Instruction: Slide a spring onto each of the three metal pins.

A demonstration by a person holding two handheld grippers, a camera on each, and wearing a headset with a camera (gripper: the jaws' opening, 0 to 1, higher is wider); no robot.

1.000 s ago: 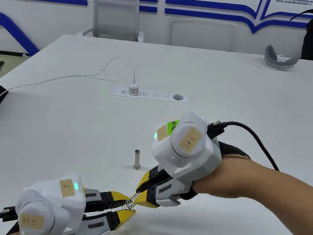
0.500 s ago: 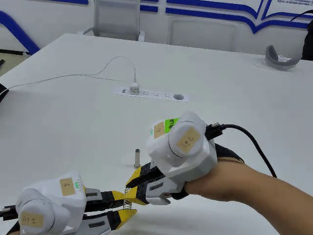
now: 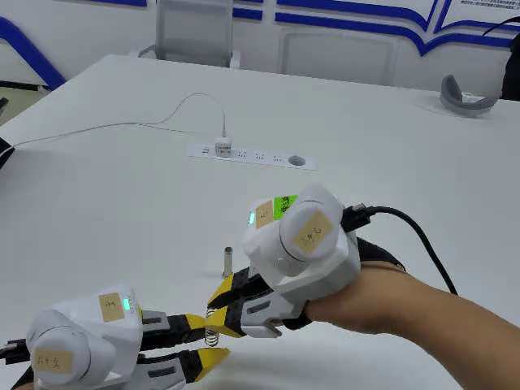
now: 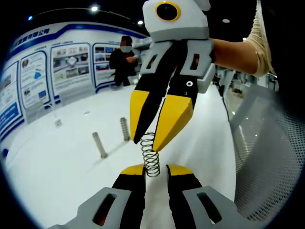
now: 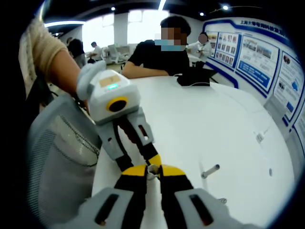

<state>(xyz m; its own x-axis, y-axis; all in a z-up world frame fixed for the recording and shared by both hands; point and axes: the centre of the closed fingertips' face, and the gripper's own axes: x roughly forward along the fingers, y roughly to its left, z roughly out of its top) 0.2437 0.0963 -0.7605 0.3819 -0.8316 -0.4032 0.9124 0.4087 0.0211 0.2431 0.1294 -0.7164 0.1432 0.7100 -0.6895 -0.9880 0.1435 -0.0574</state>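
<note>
The left gripper (image 4: 156,168) has its fingers narrowly apart, the lower end of the spring (image 4: 151,155) between the tips; whether they press it cannot be told. The right gripper (image 4: 149,141) is closed, pinching the upper end.

Looks like an exhibition or demo room inside an office, not a workshop. Long white meeting table (image 3: 97,203) with a power strip (image 3: 252,154) at upper centre of the head view and a white charger cable (image 3: 122,126) trailing left. Blue-striped white wall (image 3: 349,16) and grey mesh chair (image 3: 195,32) along the top. Illustrated display boards (image 4: 71,67) at left of the left gripper view, ceiling spotlights (image 4: 94,8) above. Seated person (image 5: 164,55) at top centre of the right gripper view.
</note>
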